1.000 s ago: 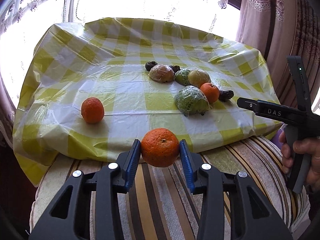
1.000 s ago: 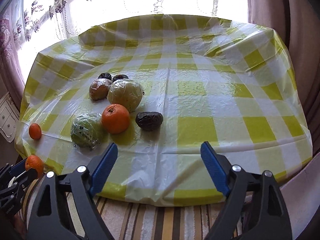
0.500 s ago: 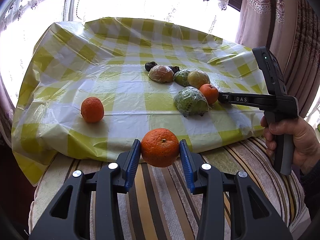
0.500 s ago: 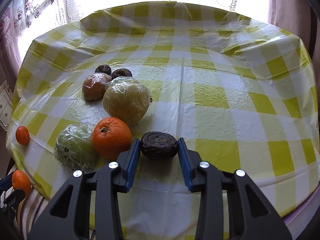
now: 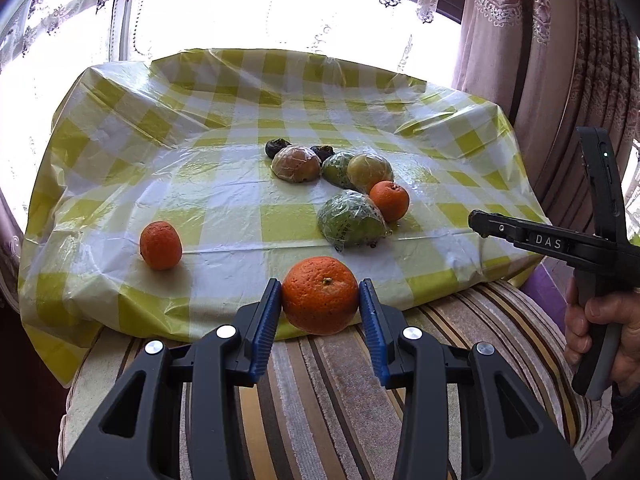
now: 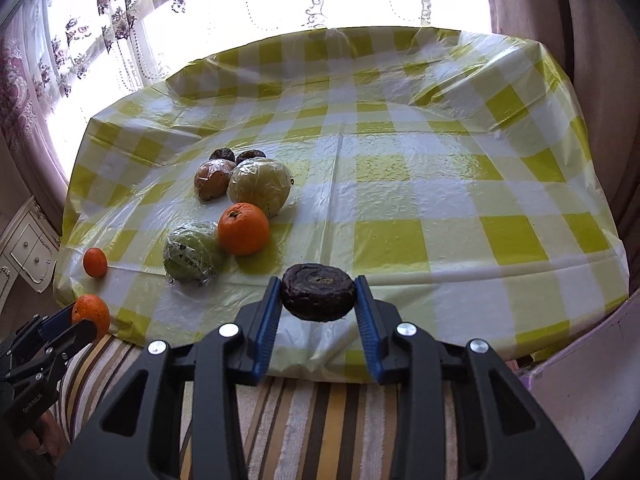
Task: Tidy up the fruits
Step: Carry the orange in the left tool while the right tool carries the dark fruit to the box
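My left gripper (image 5: 320,306) is shut on an orange (image 5: 320,295), held above the near edge of the yellow checked tablecloth (image 5: 280,220). My right gripper (image 6: 318,304) is shut on a dark wrinkled fruit (image 6: 318,297), lifted off the cloth. A second orange (image 5: 160,245) lies alone at the left. In a cluster sit a third orange (image 5: 389,201), a wrapped green fruit (image 5: 351,221), a wrapped yellow-green fruit (image 5: 369,169), a wrapped brown fruit (image 5: 296,163) and two small dark fruits (image 6: 222,155).
A striped cushion (image 5: 320,400) lies under both grippers in front of the table. Curtains (image 5: 560,60) hang at the right and a bright window behind. A person's hand (image 5: 600,328) holds the right gripper. A white cabinet (image 6: 24,248) stands at the far left.
My right gripper went forward to the dark fruit beside the cluster, shut on it, then drew back and lifted it off the cloth. My left gripper kept still with its orange.
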Motion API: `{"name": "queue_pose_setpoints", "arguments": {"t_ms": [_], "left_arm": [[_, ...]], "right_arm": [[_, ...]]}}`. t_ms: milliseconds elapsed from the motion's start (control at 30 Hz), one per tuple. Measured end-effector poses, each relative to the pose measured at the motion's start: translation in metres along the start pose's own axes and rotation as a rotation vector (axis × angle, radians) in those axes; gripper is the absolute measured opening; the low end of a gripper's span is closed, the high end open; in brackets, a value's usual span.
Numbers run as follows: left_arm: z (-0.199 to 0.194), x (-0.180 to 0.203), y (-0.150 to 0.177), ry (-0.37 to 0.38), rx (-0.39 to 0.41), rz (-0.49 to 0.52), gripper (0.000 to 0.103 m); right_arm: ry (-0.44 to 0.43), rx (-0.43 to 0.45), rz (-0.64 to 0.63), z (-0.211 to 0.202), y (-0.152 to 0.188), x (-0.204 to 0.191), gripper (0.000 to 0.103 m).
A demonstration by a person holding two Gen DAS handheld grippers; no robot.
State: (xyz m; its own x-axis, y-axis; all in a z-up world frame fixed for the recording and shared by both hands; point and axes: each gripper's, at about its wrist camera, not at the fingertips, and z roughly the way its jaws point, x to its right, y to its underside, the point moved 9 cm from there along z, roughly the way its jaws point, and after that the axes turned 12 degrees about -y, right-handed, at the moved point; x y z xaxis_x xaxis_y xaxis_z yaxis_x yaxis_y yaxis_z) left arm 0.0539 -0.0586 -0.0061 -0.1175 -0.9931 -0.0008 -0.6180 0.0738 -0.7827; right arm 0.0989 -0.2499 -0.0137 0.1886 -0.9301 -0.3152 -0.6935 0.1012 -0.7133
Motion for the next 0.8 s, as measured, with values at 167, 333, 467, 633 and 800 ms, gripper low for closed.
{"name": "queue_pose_setpoints", "arguments": {"t_ms": [167,333,467,633,800], "left_arm": [[-0.007,0.024,-0.008,0.032,0.019,0.043,0.038],[-0.013,0.059,-0.015,0.083,0.028,0.1,0.038],[-0.015,0.097,-0.018,0.141,0.025,0.157,0.038],[-0.016,0.162,-0.017,0.239,0.014,0.261,0.038],[-0.014,0.242,-0.005,0.326,-0.002,0.394,0.038]], "right_arm": [[-0.002,0.04,0.048,-0.044,0.012,0.013,0.037],[0.036,0.07,0.114,-0.087,0.026,0.045,0.037],[0.098,0.083,0.179,-0.118,0.045,0.082,0.037],[0.195,0.065,0.259,-0.146,0.076,0.132,0.037],[0.253,0.052,0.318,-0.161,0.101,0.169,0.037]]}}
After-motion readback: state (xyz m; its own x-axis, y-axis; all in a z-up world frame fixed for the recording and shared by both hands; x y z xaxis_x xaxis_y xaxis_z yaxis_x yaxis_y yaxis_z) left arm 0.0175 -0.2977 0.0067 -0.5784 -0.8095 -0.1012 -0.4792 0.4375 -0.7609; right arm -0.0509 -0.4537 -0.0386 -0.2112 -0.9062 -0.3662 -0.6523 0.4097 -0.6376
